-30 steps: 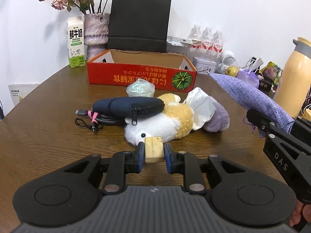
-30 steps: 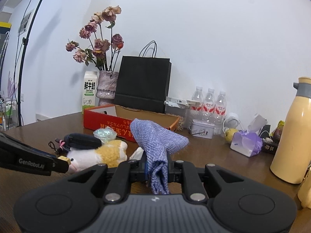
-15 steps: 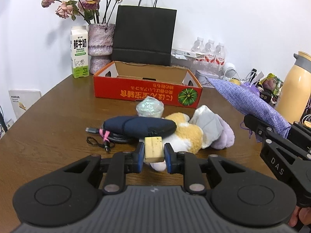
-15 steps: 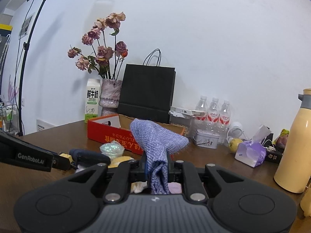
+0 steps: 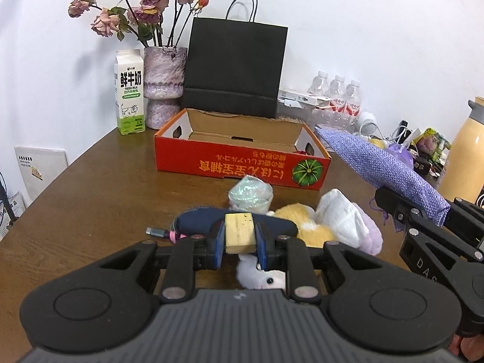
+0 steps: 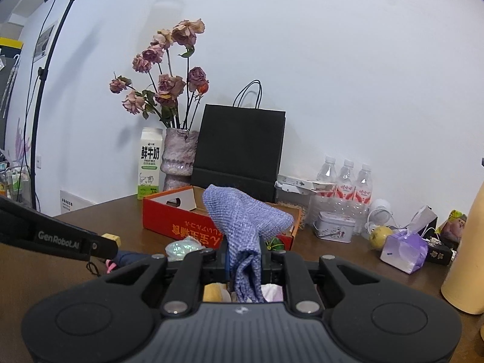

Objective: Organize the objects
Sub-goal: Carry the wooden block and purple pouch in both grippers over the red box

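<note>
My left gripper (image 5: pixel 240 237) is shut on a small pale wooden block (image 5: pixel 239 232), held above the table over a navy zip pouch (image 5: pixel 202 222). My right gripper (image 6: pixel 244 255) is shut on a purple woven cloth bag (image 6: pixel 245 217), which sticks out forward and also shows at the right of the left wrist view (image 5: pixel 381 163). Ahead stands an open red cardboard box (image 5: pixel 242 163), its inside bare. Between me and the box lie a plush toy (image 5: pixel 317 227), an iridescent bundle (image 5: pixel 250 195) and a coiled cable (image 5: pixel 158 232).
A milk carton (image 5: pixel 129 92), a vase of dried roses (image 5: pixel 163 87) and a black paper bag (image 5: pixel 234 69) line the wall behind the box. Water bottles (image 5: pixel 337 93), a tissue pack (image 6: pixel 403 249) and a yellow flask (image 5: pixel 464 151) crowd the right. A lamp stand (image 6: pixel 42 90) rises at the left.
Both grippers have risen and moved forward toward the red box with their loads; the plush and pouch now sit lower in both views and more of the box's inside shows.
</note>
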Motion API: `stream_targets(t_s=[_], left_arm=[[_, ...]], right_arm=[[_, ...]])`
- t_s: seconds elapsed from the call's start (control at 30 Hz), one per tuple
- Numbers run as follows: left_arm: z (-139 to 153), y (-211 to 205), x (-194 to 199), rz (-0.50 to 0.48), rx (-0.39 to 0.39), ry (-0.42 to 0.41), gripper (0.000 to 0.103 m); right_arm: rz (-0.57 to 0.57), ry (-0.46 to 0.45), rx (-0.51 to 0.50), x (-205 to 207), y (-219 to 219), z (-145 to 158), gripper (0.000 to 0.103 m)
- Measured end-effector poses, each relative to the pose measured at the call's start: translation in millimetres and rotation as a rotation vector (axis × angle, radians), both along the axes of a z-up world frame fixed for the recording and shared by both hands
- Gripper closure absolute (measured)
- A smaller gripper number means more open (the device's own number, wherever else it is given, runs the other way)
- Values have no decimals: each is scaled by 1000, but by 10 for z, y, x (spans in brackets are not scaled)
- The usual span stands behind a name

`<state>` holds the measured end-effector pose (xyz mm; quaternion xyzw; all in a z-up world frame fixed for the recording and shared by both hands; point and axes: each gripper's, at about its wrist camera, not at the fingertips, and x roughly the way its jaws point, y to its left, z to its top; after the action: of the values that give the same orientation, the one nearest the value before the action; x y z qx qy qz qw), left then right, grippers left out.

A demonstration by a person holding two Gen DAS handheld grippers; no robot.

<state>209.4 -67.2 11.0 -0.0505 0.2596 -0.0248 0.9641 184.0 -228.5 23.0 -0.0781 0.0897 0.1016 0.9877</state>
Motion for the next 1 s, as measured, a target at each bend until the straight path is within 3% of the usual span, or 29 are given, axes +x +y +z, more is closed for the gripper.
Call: stream_targets(t_s=[1.0], left_arm=[[94,194,903,11,-34,-36,81]], right_arm=[[1,6,42,925,308,91,89]])
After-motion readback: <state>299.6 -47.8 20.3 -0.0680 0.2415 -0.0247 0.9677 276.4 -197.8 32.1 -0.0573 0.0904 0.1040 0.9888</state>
